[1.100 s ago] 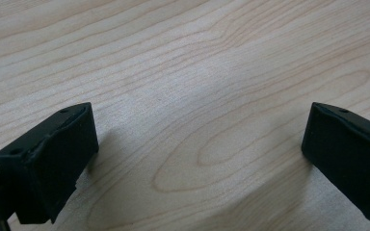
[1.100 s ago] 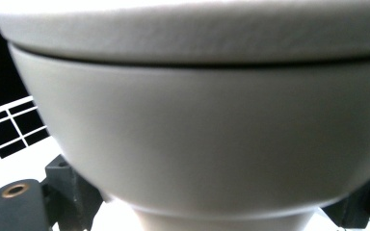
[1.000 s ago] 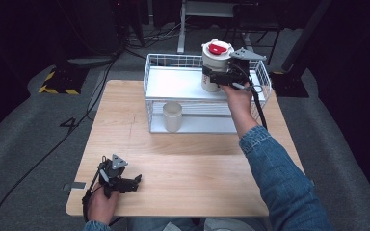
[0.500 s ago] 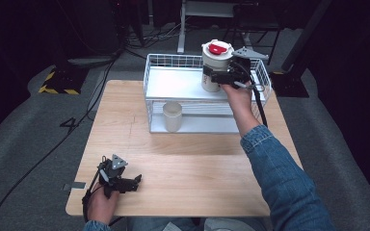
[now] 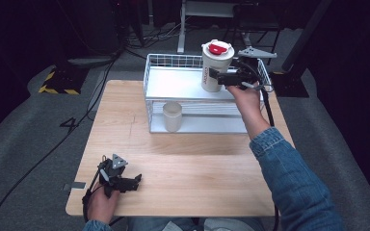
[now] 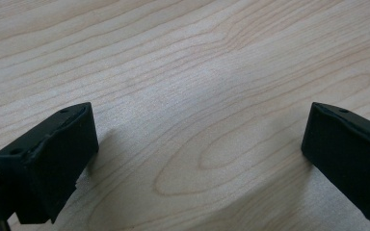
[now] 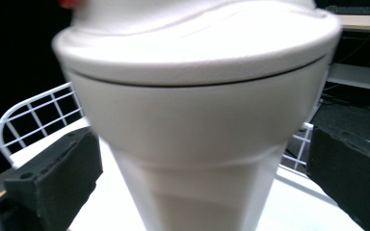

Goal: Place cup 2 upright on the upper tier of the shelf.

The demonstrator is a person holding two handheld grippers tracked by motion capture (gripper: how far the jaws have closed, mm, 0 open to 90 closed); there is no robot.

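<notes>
Two jaws of the right gripper [image 5: 218,77] stand apart either side of the upright lidded cup [image 5: 215,66], at the rack's [image 5: 173,83] top-shelf right edge.

Grey carpet floor [image 5: 29,125], black cables [image 5: 84,115], dark surroundings.

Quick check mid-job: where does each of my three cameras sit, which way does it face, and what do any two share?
High view: above the person's side, facing forward and down on table; both forearms show.
Left gripper view: on left gripper, facing the tabletop; its jaws show, spread apart.
Right gripper view: on right gripper, facing lidded cup; its jaws flank it.
Shared: high and right gripper views show cup and wire rack.
</notes>
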